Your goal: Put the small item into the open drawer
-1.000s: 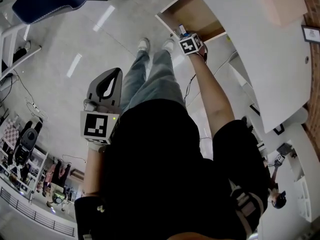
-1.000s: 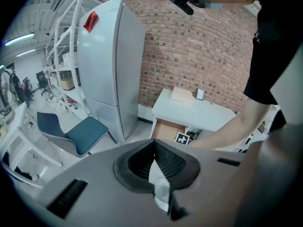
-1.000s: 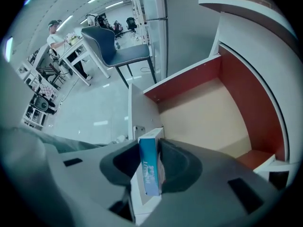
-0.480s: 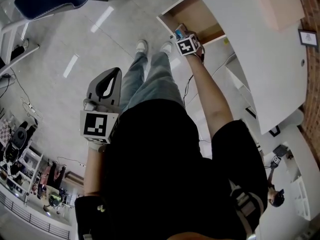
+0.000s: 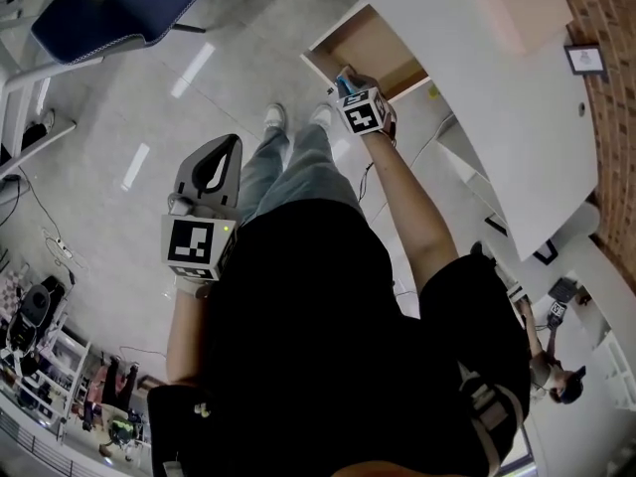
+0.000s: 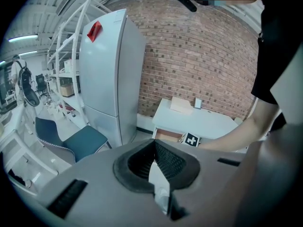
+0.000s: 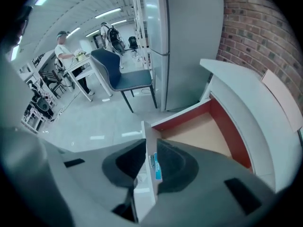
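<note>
The open drawer [image 5: 370, 46] juts from the white desk, and its bare wooden floor [image 7: 208, 136] shows in the right gripper view. My right gripper [image 5: 348, 85] reaches out at arm's length to the drawer's near edge. Its jaws are closing, with a small flat white box with a blue label [image 7: 151, 167] upright between the pads; the box's blue end [image 5: 344, 78] shows past the marker cube. My left gripper [image 5: 229, 145] hangs by my left hip with its jaws together and nothing in them; in its own view the jaws [image 6: 155, 144] point toward the desk.
A blue chair [image 5: 119, 3] stands on the pale floor left of the drawer, beside a tall grey fridge [image 7: 189, 37]. A flat cardboard box [image 5: 522, 3] lies on the white desk top [image 5: 477, 97]. My legs and shoes [image 5: 298, 152] are just below the drawer. A person [image 7: 64, 46] stands far off.
My right gripper has stayed at the drawer's near edge, and the box's blue end now shows beyond the marker cube. The left gripper has not moved.
</note>
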`<state>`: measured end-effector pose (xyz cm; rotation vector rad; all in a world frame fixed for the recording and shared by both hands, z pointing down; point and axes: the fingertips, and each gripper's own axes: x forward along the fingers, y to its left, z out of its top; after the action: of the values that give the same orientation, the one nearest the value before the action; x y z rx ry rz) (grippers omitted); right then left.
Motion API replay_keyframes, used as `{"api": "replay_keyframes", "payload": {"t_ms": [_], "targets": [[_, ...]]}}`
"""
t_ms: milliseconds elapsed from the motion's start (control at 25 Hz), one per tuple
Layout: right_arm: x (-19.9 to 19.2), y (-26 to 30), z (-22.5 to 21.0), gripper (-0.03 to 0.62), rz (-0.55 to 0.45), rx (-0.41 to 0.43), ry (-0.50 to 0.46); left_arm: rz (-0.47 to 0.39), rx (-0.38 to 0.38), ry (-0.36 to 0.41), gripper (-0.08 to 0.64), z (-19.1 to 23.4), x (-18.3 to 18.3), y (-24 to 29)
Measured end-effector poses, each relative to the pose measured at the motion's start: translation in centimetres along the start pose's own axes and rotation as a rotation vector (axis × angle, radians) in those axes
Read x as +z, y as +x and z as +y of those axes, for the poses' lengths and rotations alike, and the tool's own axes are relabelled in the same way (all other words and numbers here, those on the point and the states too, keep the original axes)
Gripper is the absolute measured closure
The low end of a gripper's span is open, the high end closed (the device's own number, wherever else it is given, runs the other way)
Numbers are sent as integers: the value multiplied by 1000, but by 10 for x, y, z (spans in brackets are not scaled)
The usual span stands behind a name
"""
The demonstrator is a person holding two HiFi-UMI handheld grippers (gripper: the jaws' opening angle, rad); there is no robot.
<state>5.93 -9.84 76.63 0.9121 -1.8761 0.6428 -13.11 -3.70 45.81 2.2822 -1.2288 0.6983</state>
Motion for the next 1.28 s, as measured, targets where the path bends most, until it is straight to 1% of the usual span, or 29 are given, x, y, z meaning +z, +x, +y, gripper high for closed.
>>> {"api": "replay_keyframes", "payload": {"t_ms": [80,240,480,720,920,1040,1160,1280], "targets": [[13,-17,3,544,-43,-8,-3,-16,-9,8,557,2,5,0],[39,-55,11,578,-131,-14,-2,-49,-30,27,557,6,17,2],[79,-123,18,580,-279,-38,14,-108,-59,51,557,13,39,4],[111,-199,14,580,-429,-83,40,-154,-93,64,557,14,55,14],[123,-252,11,580,-519,-126,43,-206,-123,71,557,13,76,20],[128,-280,9,580,-570,-152,46,-252,-168,86,557,7,93,20],[134,-305,10,580,-616,-175,43,-286,-192,111,557,4,106,18],[141,-327,10,580,-664,-189,44,-335,-224,98,557,0,118,17]]}}
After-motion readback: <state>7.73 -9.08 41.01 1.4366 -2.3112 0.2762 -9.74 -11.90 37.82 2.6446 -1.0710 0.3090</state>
